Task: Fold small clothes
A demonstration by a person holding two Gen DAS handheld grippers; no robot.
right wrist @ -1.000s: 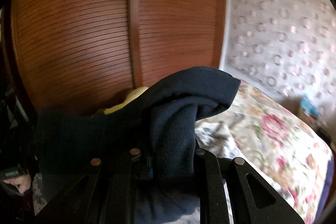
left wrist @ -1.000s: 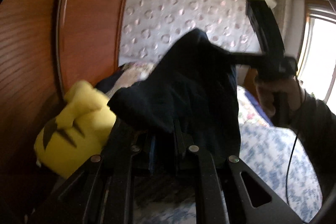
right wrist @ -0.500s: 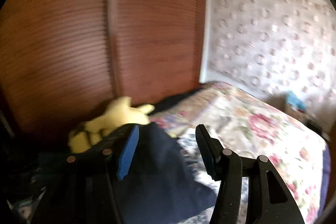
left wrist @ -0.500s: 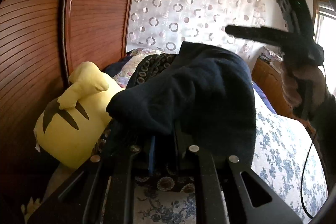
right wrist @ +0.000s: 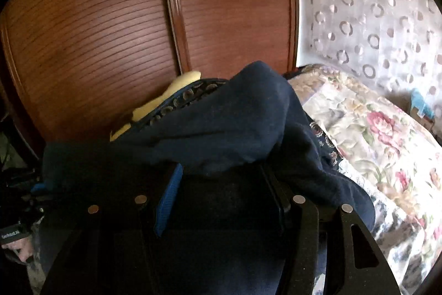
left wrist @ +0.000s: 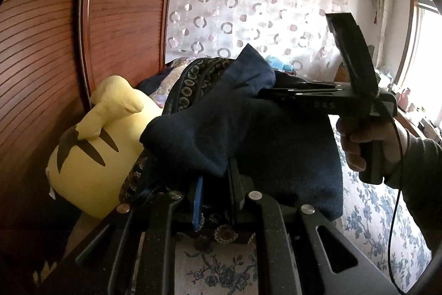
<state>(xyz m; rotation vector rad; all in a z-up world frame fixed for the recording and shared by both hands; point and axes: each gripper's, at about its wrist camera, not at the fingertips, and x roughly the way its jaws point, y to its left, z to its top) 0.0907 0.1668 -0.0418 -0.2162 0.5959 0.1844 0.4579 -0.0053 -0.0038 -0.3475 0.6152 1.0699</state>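
Left and right wrist views of a dark navy garment (left wrist: 248, 134) being suspended above a bed (left wrist: 367, 217) during folding. The left gripper (left wrist: 215, 184) is keeping its fingers narrow, pinching a hem of the garment so that the cloth is hanging forward over them in a rounded fold. This raised hold is probably serving to keep one edge fixed while the other hand repositions.

The right gripper (left wrist: 265, 93), carried in the person's right hand (left wrist: 367, 148), is reaching in level from the right side of the left view, its tips lying against the upper fold. In the right wrist view its fingers (right wrist: 168, 195) are standing moderately wide, with cloth draped across and between them. The blue pad is not pressing on anything, so no grip is being made there; judged from this, a fresh hold on another edge is being sought.

The garment is appearing thick, soft and fleecy, with a fine napped surface and blunt, bulky creases. Such fabric is likely to slump rather than hold a sharp fold. Behind it, a patterned dark cloth (left wrist: 193, 85) and a smooth yellow plush toy (left wrist: 91, 156) are resting against a ribbed, glossy wooden wardrobe (left wrist: 124, 4). The bed is wearing a floral printed cover.
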